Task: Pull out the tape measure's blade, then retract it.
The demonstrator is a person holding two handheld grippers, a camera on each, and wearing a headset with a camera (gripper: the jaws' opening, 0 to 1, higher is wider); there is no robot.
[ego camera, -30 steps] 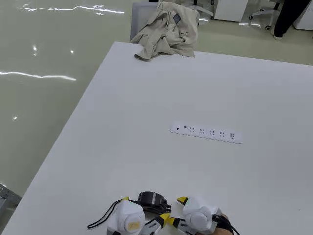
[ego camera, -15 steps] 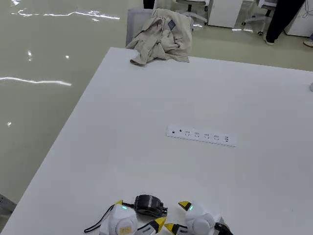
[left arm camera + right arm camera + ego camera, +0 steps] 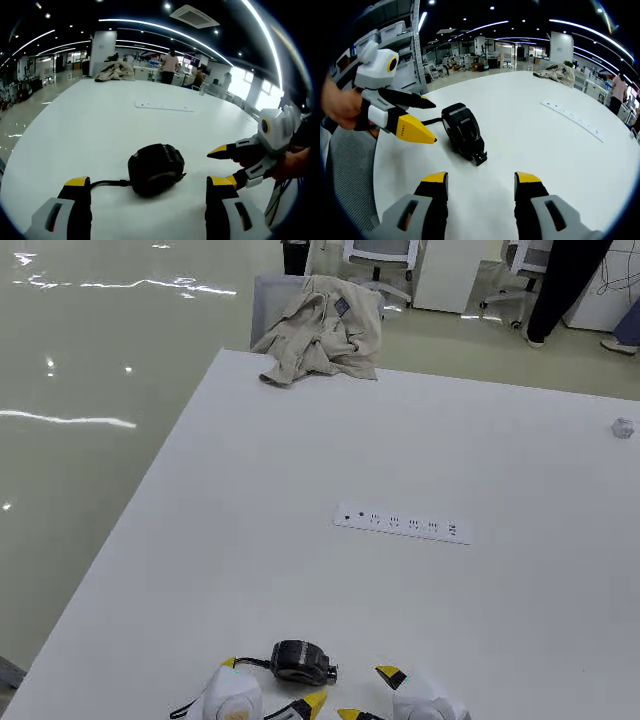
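At the table's (image 3: 250, 540) 6 o'clock edge, two grippers have their jaws spread and hold nothing. The left gripper (image 3: 433, 123) sits at 8 o'clock of the one tape measure (image 3: 300, 662), the right gripper (image 3: 480, 177) at 4 o'clock. The black case lies loose, so I'd worry that tugging the blade's hook before the case is clamped drags the whole thing along. Farther off, at 12 o'clock, lies one power strip (image 3: 402, 524), and at 11 o'clock one jacket (image 3: 320, 330).

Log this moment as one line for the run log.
tape measure on table, blade in | left gripper open, close to it | right gripper open, facing it | pull not started
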